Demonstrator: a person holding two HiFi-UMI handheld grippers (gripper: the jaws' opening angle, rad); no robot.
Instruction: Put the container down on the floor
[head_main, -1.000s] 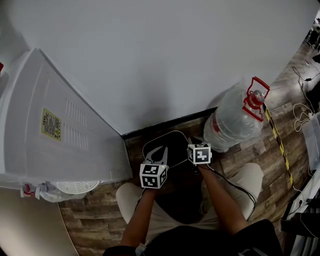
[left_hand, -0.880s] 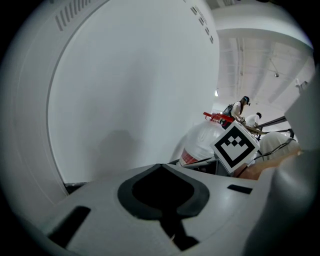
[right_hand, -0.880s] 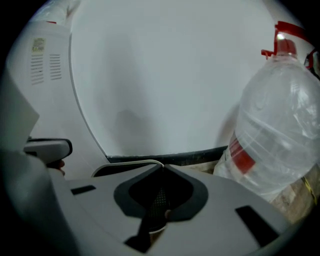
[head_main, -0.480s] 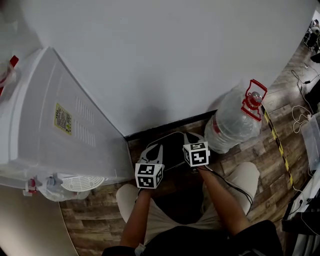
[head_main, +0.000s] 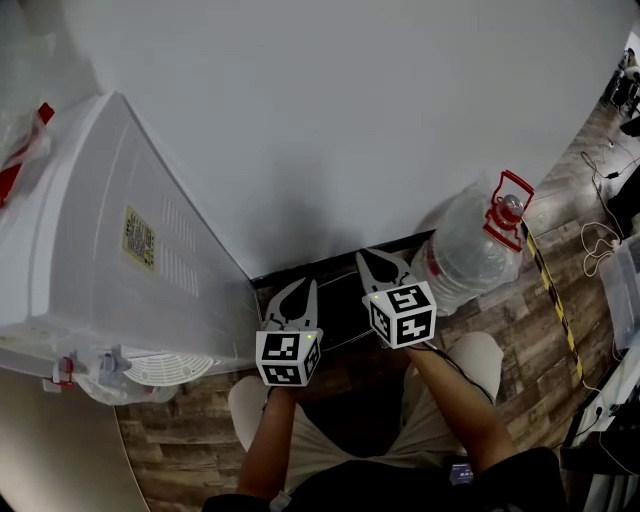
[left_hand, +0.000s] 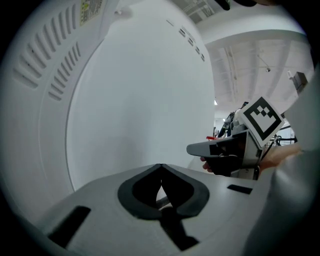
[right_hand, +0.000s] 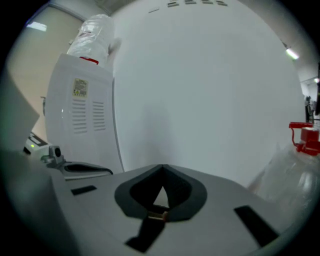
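Note:
The container is a big clear water bottle (head_main: 470, 250) with a red carry handle (head_main: 507, 205). It stands on the wood floor against the white wall, to the right of both grippers. Its side (right_hand: 295, 170) and red handle (right_hand: 305, 137) show at the right edge of the right gripper view. My right gripper (head_main: 372, 258) (right_hand: 162, 167) is shut with nothing in it, left of the bottle and clear of it. My left gripper (head_main: 303, 287) (left_hand: 160, 166) is also shut and empty, beside the right gripper (left_hand: 200, 148). Both point at the wall.
A white water dispenser (head_main: 110, 250) (right_hand: 82, 115) stands at the left with its drip tray (head_main: 165, 368) and another bottle (right_hand: 92, 32) on top. Yellow-black tape (head_main: 555, 290) and loose cables (head_main: 600, 225) run over the floor on the right.
Both grippers have risen from low over the floor and now point more level at the wall. The bottle has stayed where it stands.

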